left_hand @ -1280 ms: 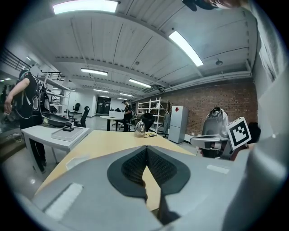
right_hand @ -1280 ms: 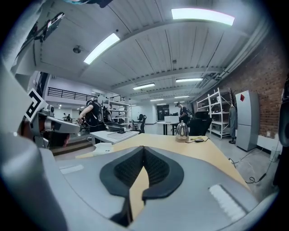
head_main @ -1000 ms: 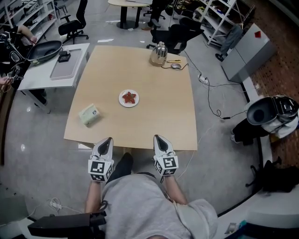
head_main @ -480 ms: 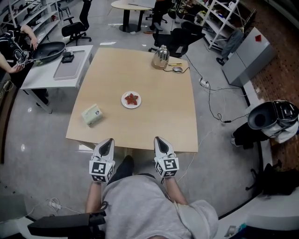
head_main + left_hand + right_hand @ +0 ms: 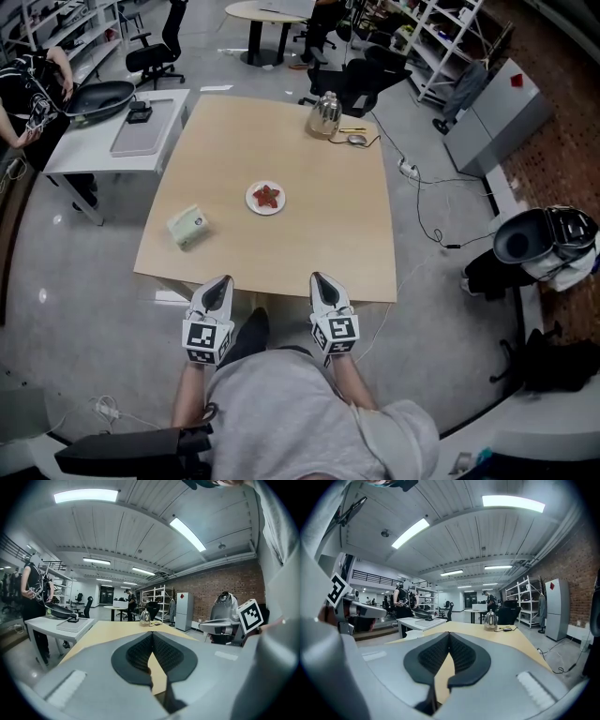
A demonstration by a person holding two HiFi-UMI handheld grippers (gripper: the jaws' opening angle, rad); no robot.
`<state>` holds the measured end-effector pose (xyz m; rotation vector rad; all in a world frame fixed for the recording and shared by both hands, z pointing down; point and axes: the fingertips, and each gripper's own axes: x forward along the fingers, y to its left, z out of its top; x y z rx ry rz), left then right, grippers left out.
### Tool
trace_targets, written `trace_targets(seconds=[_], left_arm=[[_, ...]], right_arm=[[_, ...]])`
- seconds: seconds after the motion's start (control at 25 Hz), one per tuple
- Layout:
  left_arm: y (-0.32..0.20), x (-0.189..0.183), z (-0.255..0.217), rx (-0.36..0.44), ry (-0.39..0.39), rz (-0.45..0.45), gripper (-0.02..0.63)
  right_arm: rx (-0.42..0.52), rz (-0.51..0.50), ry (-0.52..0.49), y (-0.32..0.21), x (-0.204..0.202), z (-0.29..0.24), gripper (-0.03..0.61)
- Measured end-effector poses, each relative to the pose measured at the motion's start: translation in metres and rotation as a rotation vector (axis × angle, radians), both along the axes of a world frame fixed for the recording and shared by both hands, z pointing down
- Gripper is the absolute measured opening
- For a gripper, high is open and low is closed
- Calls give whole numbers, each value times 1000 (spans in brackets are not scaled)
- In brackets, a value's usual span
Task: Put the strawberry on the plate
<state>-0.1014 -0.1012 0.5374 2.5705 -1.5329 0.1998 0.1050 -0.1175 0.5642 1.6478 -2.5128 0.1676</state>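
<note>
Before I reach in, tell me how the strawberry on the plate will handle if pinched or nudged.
The strawberry looks small, so probably light; a gentle pinch should do. Its uneven outline suggests it would wobble rather than roll far. The plate is small on a smooth table, so a nudge may slide both.

I count one wooden desk (image 5: 309, 234). On it I count one plate (image 5: 251, 201), one strawberry (image 5: 267, 195), one small green box (image 5: 187, 226), one metal kettle (image 5: 324, 113) and one computer mouse (image 5: 355, 139). Claws: two, the left claw (image 5: 223, 280) and the right claw (image 5: 317, 277). One white side desk (image 5: 82, 161) carries one black pan (image 5: 97, 97) and one grey tray (image 5: 142, 139).
</note>
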Motion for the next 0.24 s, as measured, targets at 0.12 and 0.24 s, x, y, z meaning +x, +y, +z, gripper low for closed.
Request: trace_targets(seconds=[0.12, 0.24], left_arm=[[6, -2, 0, -5, 5, 7, 20], [10, -5, -1, -2, 6, 15, 20]], right_arm=[[-3, 6, 4, 6, -2, 0, 6], [-4, 10, 10, 12, -7, 0, 6]])
